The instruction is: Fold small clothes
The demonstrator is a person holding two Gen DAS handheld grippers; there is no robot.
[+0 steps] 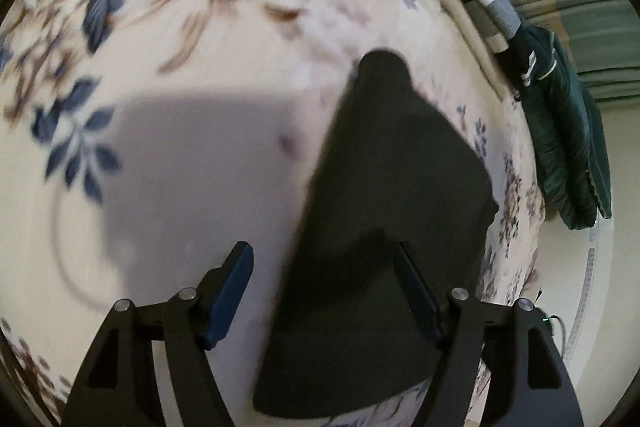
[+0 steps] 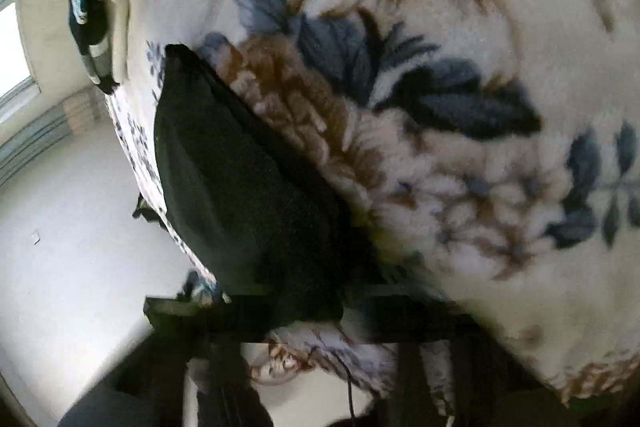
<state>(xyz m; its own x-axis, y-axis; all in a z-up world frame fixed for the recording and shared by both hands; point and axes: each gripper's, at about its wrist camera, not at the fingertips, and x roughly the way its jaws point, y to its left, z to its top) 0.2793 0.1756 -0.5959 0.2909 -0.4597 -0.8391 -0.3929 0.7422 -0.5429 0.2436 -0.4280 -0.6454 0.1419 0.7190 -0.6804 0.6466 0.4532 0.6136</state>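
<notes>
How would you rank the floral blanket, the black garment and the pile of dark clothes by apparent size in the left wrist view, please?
1. Floral blanket
2. Black garment, enlarged by nearness
3. Pile of dark clothes, farther off

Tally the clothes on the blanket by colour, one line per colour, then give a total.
Black garment, lying flat on the floral blanket under the open left tool: 1
Dark green garment, at the blanket's edge: 1
Grey-and-white striped piece, beside the green one: 1
Total: 3

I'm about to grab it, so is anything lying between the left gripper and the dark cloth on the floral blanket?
Nothing visible. The left gripper is open with the small dark fabric garment directly between and ahead of its fingers, lying on the cream floral fleece blanket. The folded dark clothes pile sits off at the blanket's edge.
</notes>
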